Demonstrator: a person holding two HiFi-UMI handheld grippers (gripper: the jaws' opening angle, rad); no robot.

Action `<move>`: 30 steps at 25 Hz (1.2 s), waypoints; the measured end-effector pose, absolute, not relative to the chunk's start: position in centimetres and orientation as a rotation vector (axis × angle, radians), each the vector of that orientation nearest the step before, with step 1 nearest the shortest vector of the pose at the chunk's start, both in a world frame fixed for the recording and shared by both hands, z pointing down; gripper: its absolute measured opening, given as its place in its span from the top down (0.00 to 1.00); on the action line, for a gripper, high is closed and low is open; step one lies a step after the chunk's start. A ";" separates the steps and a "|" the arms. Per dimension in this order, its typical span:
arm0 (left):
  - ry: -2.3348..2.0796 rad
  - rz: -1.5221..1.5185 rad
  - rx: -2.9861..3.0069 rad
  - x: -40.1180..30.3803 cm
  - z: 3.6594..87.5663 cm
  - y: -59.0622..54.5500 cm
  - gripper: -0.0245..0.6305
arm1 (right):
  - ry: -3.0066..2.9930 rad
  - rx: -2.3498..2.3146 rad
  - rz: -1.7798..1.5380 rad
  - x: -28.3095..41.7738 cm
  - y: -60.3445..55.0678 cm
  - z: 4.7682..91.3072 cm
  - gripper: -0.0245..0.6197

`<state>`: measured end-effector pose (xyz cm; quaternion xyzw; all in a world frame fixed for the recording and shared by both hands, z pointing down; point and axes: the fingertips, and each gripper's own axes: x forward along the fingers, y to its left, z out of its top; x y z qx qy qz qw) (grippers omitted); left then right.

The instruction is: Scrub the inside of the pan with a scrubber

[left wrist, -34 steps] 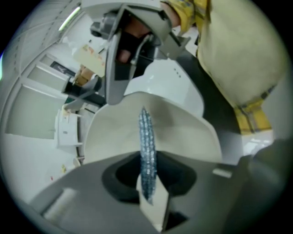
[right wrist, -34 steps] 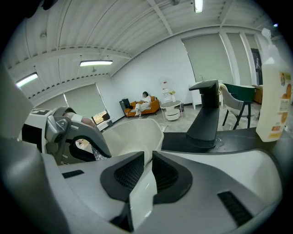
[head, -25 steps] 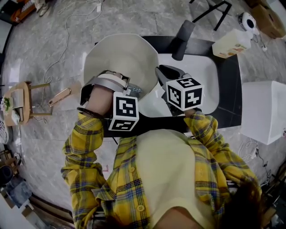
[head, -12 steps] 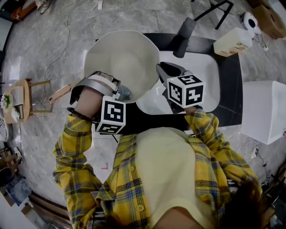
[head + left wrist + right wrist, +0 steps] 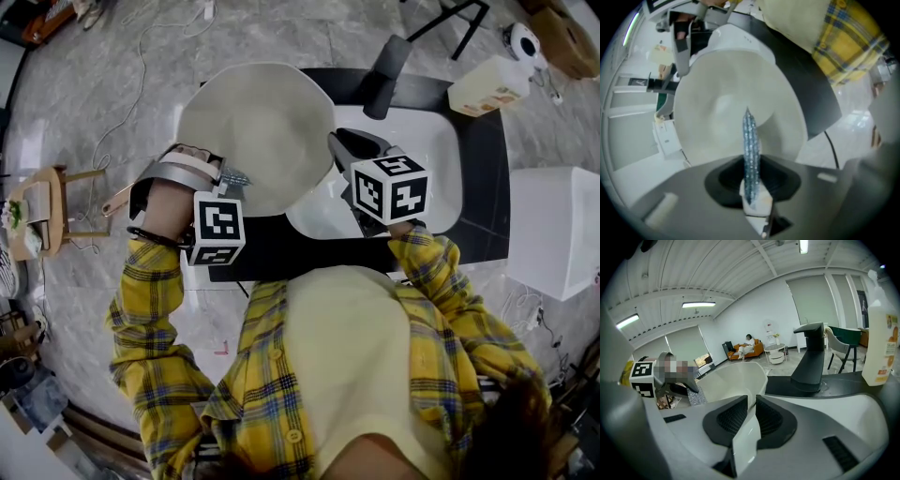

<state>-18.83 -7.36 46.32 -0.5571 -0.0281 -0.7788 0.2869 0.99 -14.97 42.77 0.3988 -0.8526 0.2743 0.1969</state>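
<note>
KITCHEN COUNTER: at the left edge of the black counter (image 5: pixel 309 248), you hold the wide cream-white pan (image 5: pixel 258 122) over the far-left corner, with part of it hanging past the edge and its inside facing you. Your right gripper (image 5: pixel 750 413) is clamped on the pan's flat white handle (image 5: pixel 744 444). Your left gripper (image 5: pixel 751 182) is closed on the silvery steel-wool scrubber (image 5: pixel 750 136), pinched edge-on, with its tip at the pan's near-left rim.

Just 1 narrow clamp on the handle appears to carry the pan. A hard push from the scrubber could twist the handle in the jaws, or swing the overhanging pan off the left edge. The scrubber is held as a thin sliver, so a dragging stroke may fold it or pull it free. A stroke begun at the rim could also skid outside the pan rather than into it.

In the head view, the marker cube covers the right jaws' grip on the handle. No view settles whether the scrubber touches the pan. No dirt can be made out on the pan's floor. The right gripper partly hides the white basin (image 5: pixel 427 141) toward the counter's right edge.
</note>
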 end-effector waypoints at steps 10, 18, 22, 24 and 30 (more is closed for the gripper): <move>0.235 -2.032 -1.574 -18.6 45.9 -11.6 0.83 | -2.382 1.123 0.766 1.0 -15.0 42.8 0.93; 0.573 -1.898 -1.736 -17.2 44.1 -15.8 0.83 | -2.381 1.123 0.767 1.0 -14.9 42.8 0.93; 0.712 -1.844 -1.865 -16.2 44.5 -16.8 0.83 | -2.382 1.123 0.771 1.0 -14.9 42.9 0.93; 0.788 -1.800 -1.946 -15.5 44.5 -17.4 0.83 | -2.382 1.125 0.773 1.0 -14.9 42.8 0.93; 1.061 -1.675 -2.164 -13.9 44.3 -19.4 0.83 | -2.383 1.127 0.777 0.9 -14.9 42.8 0.93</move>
